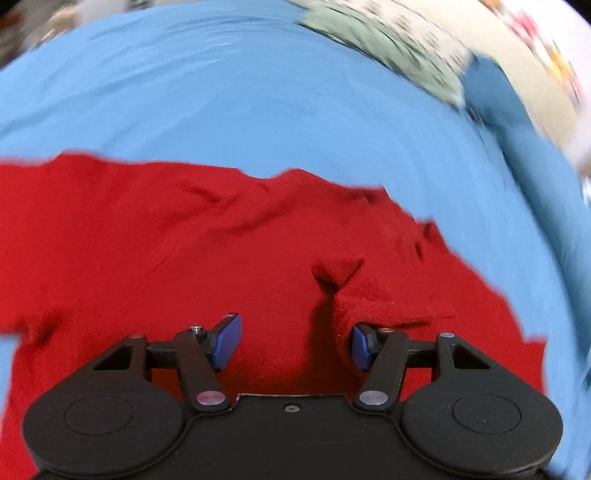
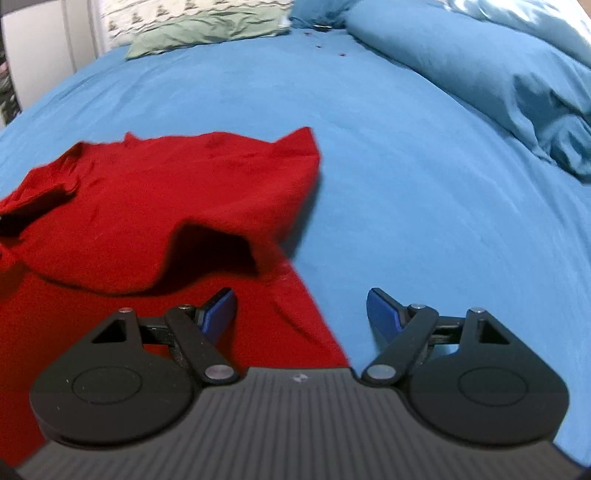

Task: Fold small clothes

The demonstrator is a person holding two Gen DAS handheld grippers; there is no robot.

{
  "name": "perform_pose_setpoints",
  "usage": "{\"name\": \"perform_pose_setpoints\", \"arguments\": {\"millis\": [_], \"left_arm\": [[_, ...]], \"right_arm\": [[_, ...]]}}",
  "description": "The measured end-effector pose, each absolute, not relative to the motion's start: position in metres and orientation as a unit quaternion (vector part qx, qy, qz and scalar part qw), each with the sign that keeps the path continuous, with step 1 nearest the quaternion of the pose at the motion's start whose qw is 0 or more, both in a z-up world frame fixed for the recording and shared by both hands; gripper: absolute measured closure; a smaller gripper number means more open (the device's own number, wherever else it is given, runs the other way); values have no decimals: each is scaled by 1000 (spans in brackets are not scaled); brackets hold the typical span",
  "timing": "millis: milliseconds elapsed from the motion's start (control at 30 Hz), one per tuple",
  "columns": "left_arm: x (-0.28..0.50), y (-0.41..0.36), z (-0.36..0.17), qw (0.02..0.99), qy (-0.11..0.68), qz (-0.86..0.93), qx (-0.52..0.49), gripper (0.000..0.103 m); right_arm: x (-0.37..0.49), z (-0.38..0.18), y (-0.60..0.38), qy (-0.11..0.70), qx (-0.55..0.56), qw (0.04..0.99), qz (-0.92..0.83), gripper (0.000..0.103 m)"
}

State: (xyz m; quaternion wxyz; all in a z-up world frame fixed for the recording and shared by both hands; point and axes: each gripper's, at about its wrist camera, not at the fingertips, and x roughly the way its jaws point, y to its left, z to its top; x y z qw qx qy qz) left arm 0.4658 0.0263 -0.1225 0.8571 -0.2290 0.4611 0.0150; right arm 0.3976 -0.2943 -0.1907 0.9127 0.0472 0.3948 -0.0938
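A small red knit garment (image 1: 184, 258) lies spread on the blue bed sheet (image 1: 221, 92). My left gripper (image 1: 295, 341) is open just above it, and a raised red fold (image 1: 369, 310) touches the right fingertip (image 1: 360, 345). In the right wrist view the red garment (image 2: 166, 192) lies ahead and left, its near part folded over with a dark hollow under the fold. My right gripper (image 2: 301, 314) is open and empty over the garment's right edge, its left finger over red cloth and its right finger over the blue sheet (image 2: 406, 166).
A green cloth (image 2: 207, 33) and a patterned pillow (image 2: 177, 11) lie at the far end of the bed. A bunched blue duvet (image 2: 498, 74) lies along the right side. The green cloth (image 1: 388, 48) and patterned bedding (image 1: 517, 55) show blurred in the left wrist view.
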Motion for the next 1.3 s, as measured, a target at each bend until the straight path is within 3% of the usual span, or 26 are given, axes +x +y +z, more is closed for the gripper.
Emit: {"name": "perform_pose_setpoints", "arguments": {"millis": [100, 167, 433, 600, 667, 700, 733, 767, 1000, 1167, 1200, 1267, 1300], "left_arm": [[452, 37, -122, 848, 446, 44, -285, 39], [447, 30, -118, 856, 450, 32, -254, 39], [471, -58, -100, 899, 412, -80, 126, 38], [471, -99, -111, 880, 369, -111, 280, 38], [465, -108, -120, 868, 356, -125, 321, 44], [465, -109, -123, 865, 353, -131, 330, 63], [467, -105, -123, 864, 360, -132, 327, 93], [470, -100, -123, 866, 371, -125, 312, 97], [469, 4, -94, 923, 382, 3, 33, 97], [455, 65, -115, 910, 395, 70, -105, 97], [455, 73, -120, 905, 401, 65, -128, 96], [456, 87, -128, 894, 406, 45, -182, 74], [459, 92, -132, 891, 406, 33, -201, 54]], "right_arm": [[397, -191, -299, 395, 42, 913, -93, 9], [397, -191, -301, 397, 41, 913, -89, 9], [406, -190, -306, 393, 43, 915, -81, 9], [402, -187, -306, 390, 48, 916, -79, 9], [401, -186, -306, 389, 47, 917, -74, 9], [401, -186, -306, 388, 44, 918, -71, 9], [401, -186, -305, 388, 39, 918, -69, 9], [401, -186, -304, 389, 34, 918, -67, 9], [398, -185, -308, 387, 34, 919, -62, 9], [399, -185, -308, 396, 30, 916, -53, 9], [400, -185, -308, 396, 27, 917, -50, 9], [402, -185, -306, 396, 19, 917, -42, 9], [403, -185, -304, 396, 12, 917, -37, 9]]}}
